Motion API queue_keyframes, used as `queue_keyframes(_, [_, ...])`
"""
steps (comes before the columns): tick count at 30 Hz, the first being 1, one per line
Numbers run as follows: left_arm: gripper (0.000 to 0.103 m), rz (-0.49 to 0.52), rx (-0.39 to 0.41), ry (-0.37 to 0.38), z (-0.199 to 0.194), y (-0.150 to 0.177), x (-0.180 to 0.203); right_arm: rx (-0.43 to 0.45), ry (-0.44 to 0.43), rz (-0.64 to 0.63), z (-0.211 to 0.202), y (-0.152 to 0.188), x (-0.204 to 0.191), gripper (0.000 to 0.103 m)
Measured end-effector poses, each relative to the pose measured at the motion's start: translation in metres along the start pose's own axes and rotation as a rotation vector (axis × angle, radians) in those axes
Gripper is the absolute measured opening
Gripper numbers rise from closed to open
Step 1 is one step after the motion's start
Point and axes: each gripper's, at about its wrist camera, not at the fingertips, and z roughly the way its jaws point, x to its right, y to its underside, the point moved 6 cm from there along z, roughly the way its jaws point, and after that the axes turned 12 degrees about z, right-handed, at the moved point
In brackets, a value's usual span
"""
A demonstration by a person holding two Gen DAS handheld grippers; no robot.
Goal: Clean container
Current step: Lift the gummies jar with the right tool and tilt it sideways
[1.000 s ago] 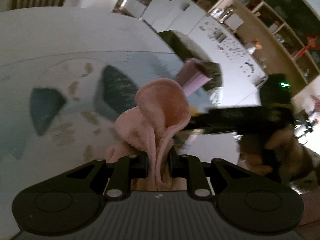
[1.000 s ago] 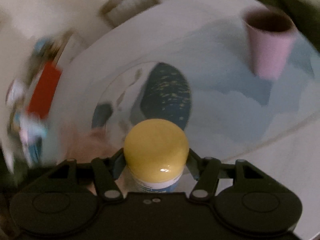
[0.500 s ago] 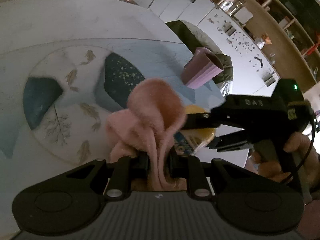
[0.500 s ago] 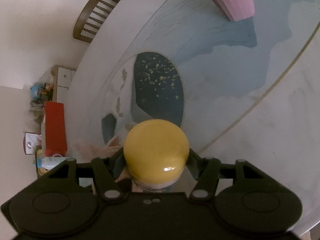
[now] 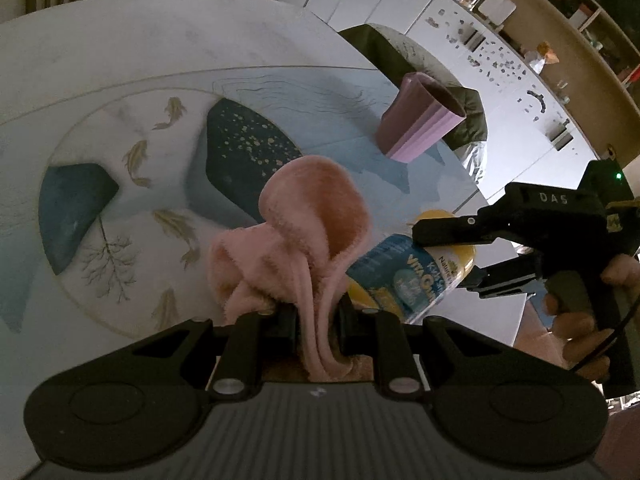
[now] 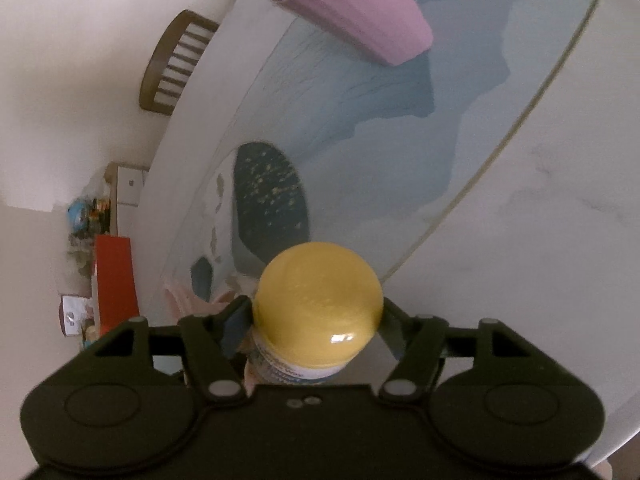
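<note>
Setup: both tools loaded, both lifted clear of the table [image 5: 120,52].

Left gripper [image 5: 314,314] — jaws drawn nearly together, pinching a bunched pink cloth [image 5: 308,220] at its gathered end. The free part of the cloth balloons out ahead of the fingers and droops over them.

Right gripper [image 6: 316,320] — jaws closed against the sides of the container [image 5: 400,276], a small vitamin bottle with a blue label and a yellow cap [image 6: 318,294]. Grip sits at or just below the cap; the exact contact line is hidden. In the left wrist view the bottle lies tilted, cap end toward the right gripper, base end toward the cloth. A hand [image 5: 576,312] is on the right tool's handle.

Position of container: held in the air above the near right edge of the table, not resting on it. Cloth and bottle body look to be touching or just beside each other — overlap in the view makes contact uncertain.

Other: pink ribbed cup [image 5: 420,120] stands toward the far right edge of the table, well apart from both tools.

Progress (judgement): pickup of cloth and bottle is done; the two are brought together. Wiping appears to be at its start or barely under way. Left to do — rub the label and base, turn the bottle for the hidden side, set both down. No visible dirt to gauge by.
</note>
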Motion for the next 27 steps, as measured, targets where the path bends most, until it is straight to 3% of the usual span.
queue_keyframes(9, [0.018, -0.027, 0.033, -0.020, -0.011, -0.010, 0.012, -0.018, 0.008, 0.068, -0.004, -0.020, 0.021, 0.069])
queue_keyframes(15, [0.018, 0.226, 0.044, -0.007, -0.012, -0.036, 0.083, -0.046, 0.004, 0.108, -0.002, -0.029, 0.025, 0.069])
queue_keyframes(21, [0.018, 0.284, -0.010, -0.039, 0.021, -0.047, 0.098, -0.072, 0.036, 0.053, 0.005, -0.032, 0.018, 0.068])
queue_keyframes(27, [0.018, 0.170, -0.014, -0.064, 0.029, -0.041, 0.077, -0.098, 0.031, -0.002, 0.004, -0.036, 0.017, 0.065])
